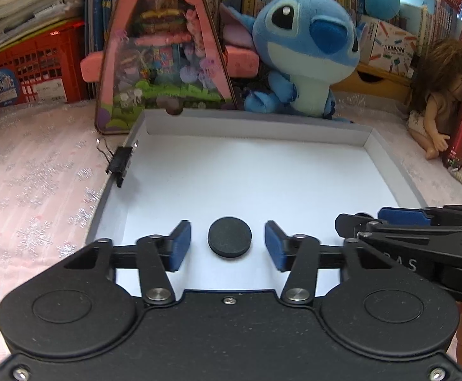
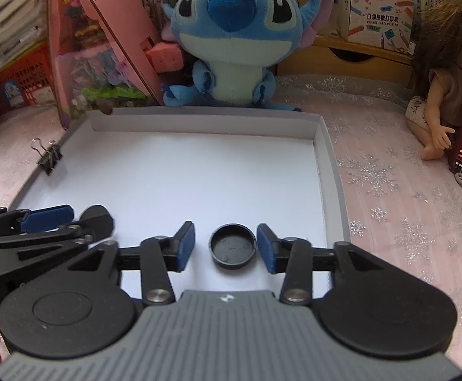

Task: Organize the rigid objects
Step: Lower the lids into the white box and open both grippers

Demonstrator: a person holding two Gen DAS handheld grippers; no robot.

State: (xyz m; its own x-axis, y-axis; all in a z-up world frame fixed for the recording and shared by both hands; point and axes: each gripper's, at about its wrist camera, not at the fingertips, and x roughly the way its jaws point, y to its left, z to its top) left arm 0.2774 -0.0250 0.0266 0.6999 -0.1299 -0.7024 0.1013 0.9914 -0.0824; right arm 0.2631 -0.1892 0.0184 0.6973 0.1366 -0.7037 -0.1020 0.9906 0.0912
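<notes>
Round black disc point(image 1: 229, 237) and hollow cap point(image 2: 233, 246) lie flat between parted blue-padded left gripper point(image 1: 227, 243) and right gripper point(image 2: 226, 245).

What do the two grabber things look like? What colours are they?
Both are black with two fingers ending in blue pads. The left gripper has a smooth black body with round discs and silver screws. The right gripper looks the same, but its body has a grey ribbed cover.

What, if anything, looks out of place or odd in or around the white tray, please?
The black binder clip is clamped on the white tray's left rim rather than lying inside. The two black caps differ: one dome-up, the other hollow-up.
</notes>
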